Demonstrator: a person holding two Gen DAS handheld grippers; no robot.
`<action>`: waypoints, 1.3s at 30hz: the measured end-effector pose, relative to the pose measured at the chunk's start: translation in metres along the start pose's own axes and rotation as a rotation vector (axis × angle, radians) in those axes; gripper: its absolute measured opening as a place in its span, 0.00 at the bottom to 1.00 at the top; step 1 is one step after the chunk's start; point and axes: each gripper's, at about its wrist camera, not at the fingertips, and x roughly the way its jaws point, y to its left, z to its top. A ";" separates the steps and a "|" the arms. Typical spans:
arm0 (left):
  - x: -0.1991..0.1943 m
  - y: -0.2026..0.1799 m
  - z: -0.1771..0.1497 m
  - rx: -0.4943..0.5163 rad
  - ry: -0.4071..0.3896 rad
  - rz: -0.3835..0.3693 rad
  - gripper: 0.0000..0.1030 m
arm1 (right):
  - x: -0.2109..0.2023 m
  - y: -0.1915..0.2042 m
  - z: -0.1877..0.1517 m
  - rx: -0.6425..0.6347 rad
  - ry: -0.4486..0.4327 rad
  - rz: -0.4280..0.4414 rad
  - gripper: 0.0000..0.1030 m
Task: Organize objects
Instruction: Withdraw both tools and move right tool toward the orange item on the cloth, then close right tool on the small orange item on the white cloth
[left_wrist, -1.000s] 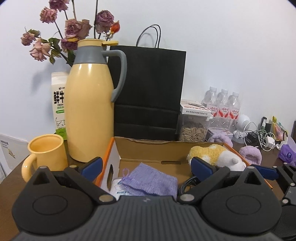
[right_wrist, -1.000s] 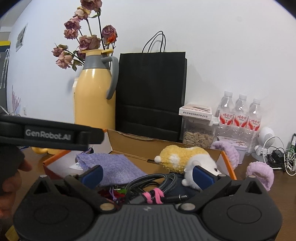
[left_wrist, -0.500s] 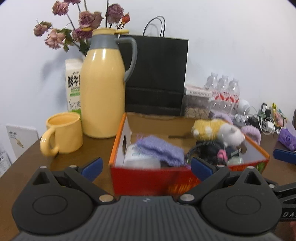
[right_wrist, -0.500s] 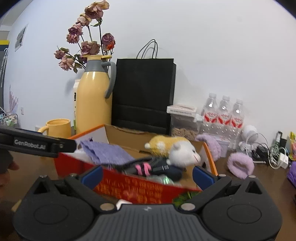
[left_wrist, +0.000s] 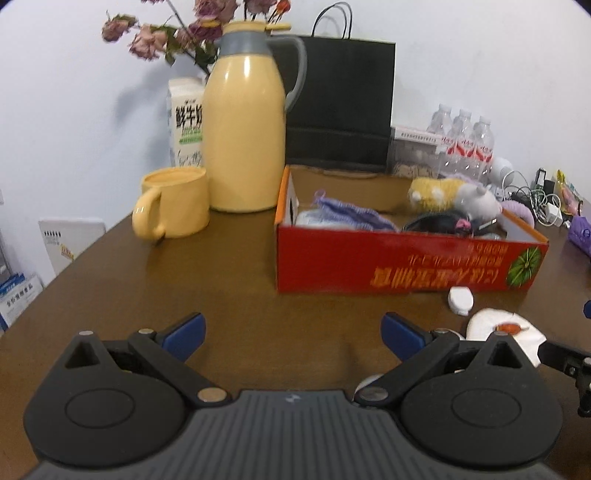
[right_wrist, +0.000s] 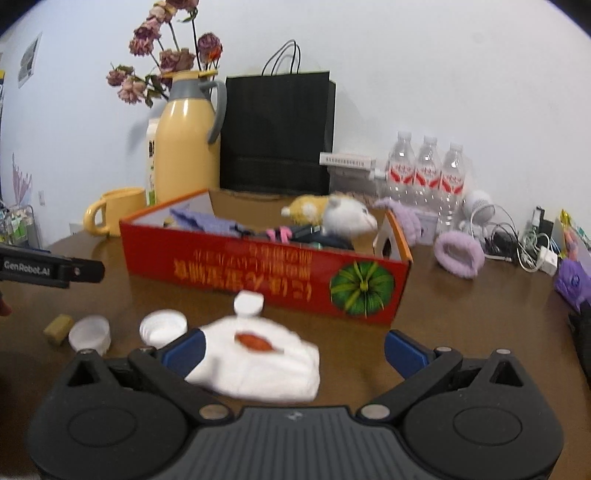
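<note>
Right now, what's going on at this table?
A person is tidying loose items into a red box, holding a two-finger tool in each hand. Both the left tool and the right tool are open and empty. The box already holds a plush toy, a purple cloth and cables. On the table in front of it lie a white cloth, two caps and a small white case.

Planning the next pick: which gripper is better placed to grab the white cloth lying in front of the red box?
The right gripper. It is open with the white cloth lying between its fingers. The left gripper faces bare table; the cloth is off to its side.
</note>
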 end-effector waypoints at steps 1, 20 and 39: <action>0.000 0.002 -0.002 -0.004 0.009 0.000 1.00 | 0.000 0.000 -0.001 0.001 0.011 0.004 1.00; -0.001 0.007 -0.006 -0.022 0.032 0.001 1.00 | 0.050 0.018 0.017 0.009 0.114 0.102 0.39; 0.001 0.006 -0.008 -0.022 0.043 0.005 1.00 | 0.014 0.018 0.015 -0.010 -0.067 0.068 0.08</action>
